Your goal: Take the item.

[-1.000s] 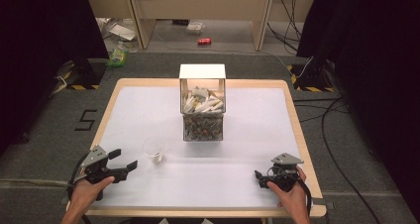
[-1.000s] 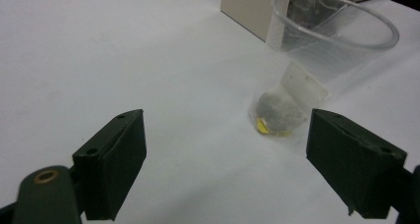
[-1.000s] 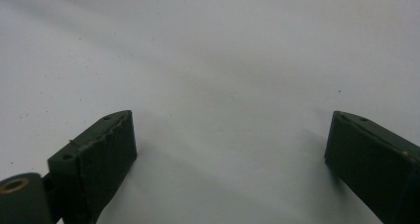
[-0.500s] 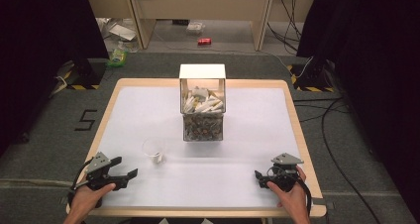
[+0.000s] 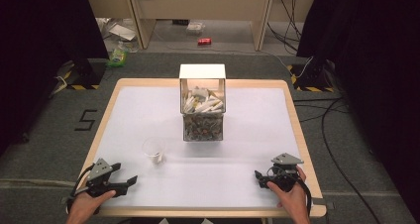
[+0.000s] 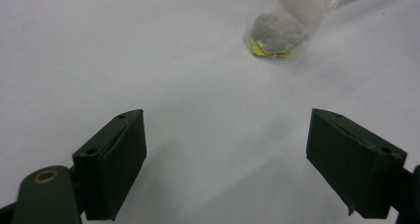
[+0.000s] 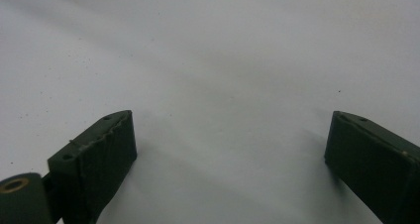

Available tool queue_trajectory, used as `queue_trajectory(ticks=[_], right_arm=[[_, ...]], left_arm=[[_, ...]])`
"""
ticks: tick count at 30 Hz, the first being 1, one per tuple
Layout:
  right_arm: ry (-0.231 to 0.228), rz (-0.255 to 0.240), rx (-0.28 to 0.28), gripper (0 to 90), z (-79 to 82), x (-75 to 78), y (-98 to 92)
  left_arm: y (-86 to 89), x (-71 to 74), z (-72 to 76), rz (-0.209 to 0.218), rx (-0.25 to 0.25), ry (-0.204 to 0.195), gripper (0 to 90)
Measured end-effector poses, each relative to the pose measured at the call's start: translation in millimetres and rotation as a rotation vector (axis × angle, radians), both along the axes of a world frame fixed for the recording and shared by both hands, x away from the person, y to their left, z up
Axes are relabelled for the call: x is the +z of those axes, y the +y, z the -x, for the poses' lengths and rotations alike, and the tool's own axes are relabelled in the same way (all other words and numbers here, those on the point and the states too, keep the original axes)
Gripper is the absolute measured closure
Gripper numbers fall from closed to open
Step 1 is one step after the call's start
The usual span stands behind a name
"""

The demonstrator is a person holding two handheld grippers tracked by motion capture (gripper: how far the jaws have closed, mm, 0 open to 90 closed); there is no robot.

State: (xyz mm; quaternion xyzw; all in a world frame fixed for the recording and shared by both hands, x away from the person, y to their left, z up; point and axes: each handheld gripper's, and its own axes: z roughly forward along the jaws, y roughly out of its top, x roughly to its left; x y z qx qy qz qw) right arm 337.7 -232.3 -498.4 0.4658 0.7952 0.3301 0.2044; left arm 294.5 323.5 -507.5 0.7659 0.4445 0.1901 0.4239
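Both tools are resting with jaws apart, the left tool (image 5: pixel 130 180) and right tool (image 5: pixel 258 177) holding nothing, while the small clear plastic cup (image 5: pixel 154 150) with a tea bag (image 6: pixel 277 30) is already standing on the white surface (image 5: pixel 247 135), so the work is looking finished.

Bright even overhead light; soft shadows; dark surroundings; gripper views blurred.

The high view looks forward and down from the near side, taking in the whole table (image 5: pixel 148 110) and the floor beyond. Each gripper view sits low and close over the white top, facing along its jaws. The left gripper view shares the cup (image 6: pixel 287 30) (image 5: pixel 154 150) with the high view.
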Motion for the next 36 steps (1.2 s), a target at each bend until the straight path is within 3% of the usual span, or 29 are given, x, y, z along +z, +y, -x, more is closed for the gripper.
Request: queue_trajectory(ticks=[8,12,16,28,36], right_arm=[[0.000,0.000,0.000,6.4,0.1,0.0,0.1],[0.001,0.000,0.000,6.5,0.0,0.0,0.0],[0.001,0.000,-0.001,6.4,0.1,0.0,0.1],[0.000,0.000,0.000,6.5,0.1,0.0,0.1],[0.000,0.000,0.000,6.5,0.1,0.0,0.0]], left_arm=[[-2.7,-5.8,7.2,-0.024,0.008,-0.005,15.3],[-2.2,-8.2,12.5,-0.015,0.026,-0.022,15.3],[-3.4,-10.2,17.3,-0.032,0.037,-0.043,15.1],[-5.2,-18.3,29.6,-0.002,0.084,-0.106,14.8],[-4.8,-20.1,30.2,0.009,0.085,-0.118,14.6]])
